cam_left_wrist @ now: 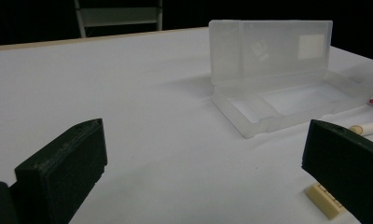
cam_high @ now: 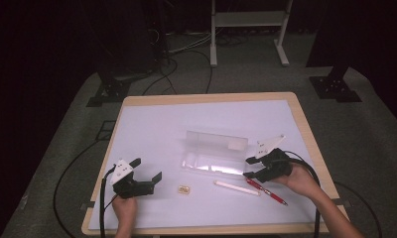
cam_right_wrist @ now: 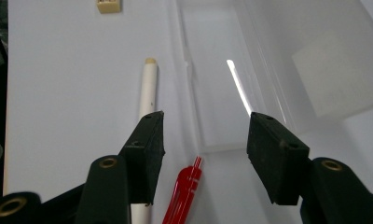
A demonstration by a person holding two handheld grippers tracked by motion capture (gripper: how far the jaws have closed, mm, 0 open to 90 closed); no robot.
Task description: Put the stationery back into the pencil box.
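My right gripper (cam_high: 250,167) hangs with fingers (cam_right_wrist: 145,144) spread, holding nothing, just over the red pen (cam_high: 269,192). The white pen (cam_high: 236,187) lies beside it, nearer than the open clear case (cam_high: 214,154). My left gripper (cam_high: 148,170) rests spread, left of the case.

On my table (cam_high: 137,101): open case (cam_high: 214,154) at centre, lid upright behind its tray. Before it, eraser (cam_high: 184,189) to the left, then the stick (cam_high: 236,187), then the pen (cam_high: 268,191) rightmost. My left gripper (cam_high: 148,171) lies left of the eraser; my right gripper (cam_high: 249,167) sits just above the pen's tip, beside the case's right end.
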